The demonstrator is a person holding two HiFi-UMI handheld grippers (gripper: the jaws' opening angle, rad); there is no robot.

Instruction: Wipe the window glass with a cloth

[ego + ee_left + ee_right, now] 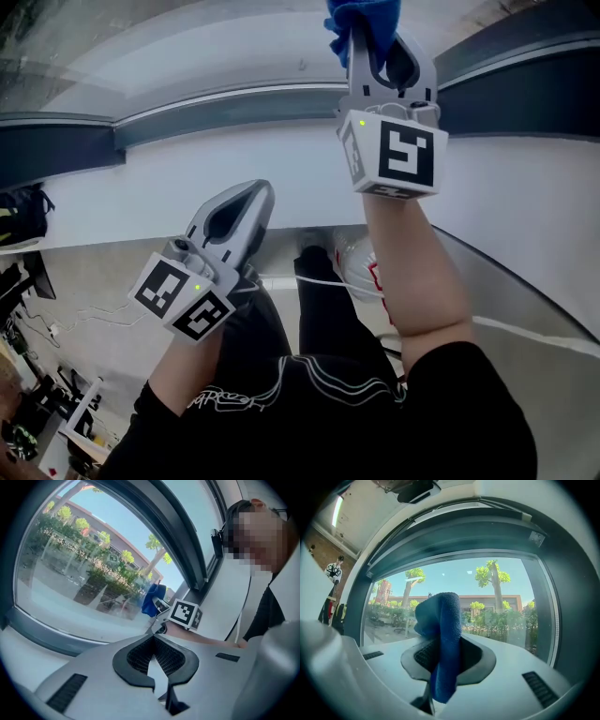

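The right gripper (443,644) grasped the blue cloth (440,616) facing the window glass (497,611); pressing it on seemed the next move. The left gripper (152,638) idled, jaws clenched on nothing.

1. No word, number or brand can be read in any view.
2. Cube (398,155) on the right gripper (373,37), far right: black-and-white square markers, patterns and not letters.
3. Cube (183,300) on the left gripper (263,190), near left: the same kind of markers.
4. Shirt (319,412), near: a white script print (234,400), too small to read.
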